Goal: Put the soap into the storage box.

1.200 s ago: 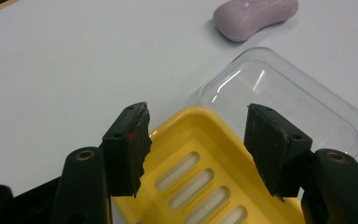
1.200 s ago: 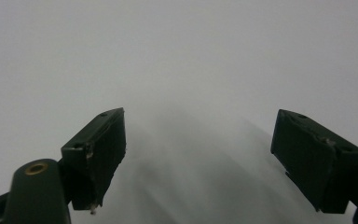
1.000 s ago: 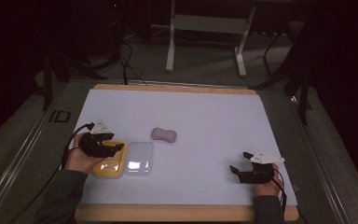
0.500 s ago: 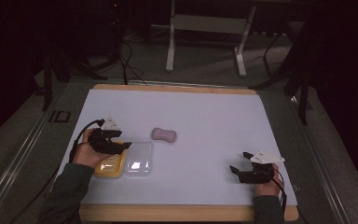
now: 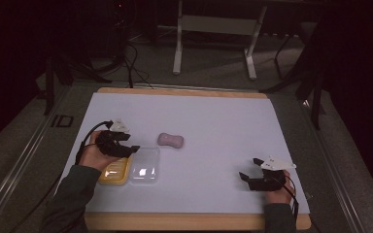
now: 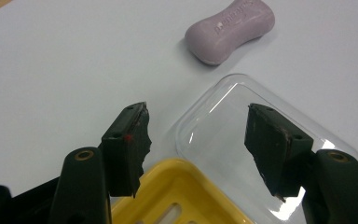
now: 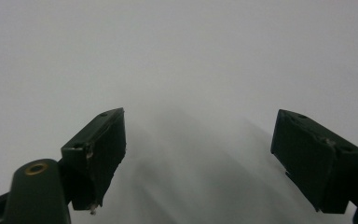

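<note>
My right gripper [image 5: 249, 168] rests near my edge of the white-covered wooden table [image 5: 213, 116], just where it was a second ago. Its jaws stand wide apart over bare white surface, nothing between them, so it takes no part yet.

My left gripper [image 5: 128, 148] has moved. A second ago it hung over the yellow slotted plastic soap dish [image 5: 112, 171]. Now it has slid across and slightly away from me, and its tips sit at the far edge where the dish meets the clear plastic lid [image 5: 144, 165] lying just beside it. In the left gripper view the dish [image 6: 177, 196] lies under the roots of my jaws and the lid [image 6: 223, 107] shows through the gap between them. The jaws have just been closing a little, but they are partly apart and clamp nothing; neither pad [image 6: 126, 144] presses on dish or lid.

Beyond the lid, near but not touching it, lies the mauve, waisted bar of soap [image 5: 170, 140], flat on the table with its stamped face up [image 6: 230, 30]. My jaws point roughly its way.

I judge the shift as a move from the dish toward the soap. The pickup is not yet begun, and I would likely need to open wider before closing across the bar.
</note>
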Demonstrator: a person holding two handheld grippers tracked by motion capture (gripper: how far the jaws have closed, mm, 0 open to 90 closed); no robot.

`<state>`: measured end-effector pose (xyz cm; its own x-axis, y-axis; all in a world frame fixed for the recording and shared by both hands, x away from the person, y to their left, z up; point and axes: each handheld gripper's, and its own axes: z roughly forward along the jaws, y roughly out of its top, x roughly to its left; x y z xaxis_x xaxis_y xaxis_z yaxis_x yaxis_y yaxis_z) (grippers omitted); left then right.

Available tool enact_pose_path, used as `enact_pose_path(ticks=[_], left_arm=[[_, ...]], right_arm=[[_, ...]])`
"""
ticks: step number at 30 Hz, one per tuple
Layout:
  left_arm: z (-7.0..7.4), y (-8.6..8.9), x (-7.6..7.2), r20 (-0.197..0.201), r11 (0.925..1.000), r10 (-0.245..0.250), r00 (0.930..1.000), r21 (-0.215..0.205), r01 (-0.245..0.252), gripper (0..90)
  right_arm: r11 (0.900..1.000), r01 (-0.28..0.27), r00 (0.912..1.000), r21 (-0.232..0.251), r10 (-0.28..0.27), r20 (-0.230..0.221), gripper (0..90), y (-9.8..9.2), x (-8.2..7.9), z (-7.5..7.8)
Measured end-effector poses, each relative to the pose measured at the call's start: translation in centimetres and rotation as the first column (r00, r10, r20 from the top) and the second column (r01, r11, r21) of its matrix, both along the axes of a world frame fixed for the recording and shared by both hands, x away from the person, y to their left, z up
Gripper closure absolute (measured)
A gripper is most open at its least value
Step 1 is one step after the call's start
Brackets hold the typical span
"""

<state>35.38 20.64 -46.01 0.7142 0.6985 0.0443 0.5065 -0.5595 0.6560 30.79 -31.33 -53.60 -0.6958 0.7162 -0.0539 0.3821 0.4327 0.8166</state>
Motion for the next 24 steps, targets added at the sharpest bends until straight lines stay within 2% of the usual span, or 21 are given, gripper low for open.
enact_pose_path(ticks=[24], left_arm=[[-0.1,-2.0,1.9,-0.002,0.9978,-0.067,0.9978,0.005,0.067,36.9]], right_arm=[[1.0,-0.003,1.0,-0.006,0.003,0.001,17.6,0.0,0.0,0.0]])
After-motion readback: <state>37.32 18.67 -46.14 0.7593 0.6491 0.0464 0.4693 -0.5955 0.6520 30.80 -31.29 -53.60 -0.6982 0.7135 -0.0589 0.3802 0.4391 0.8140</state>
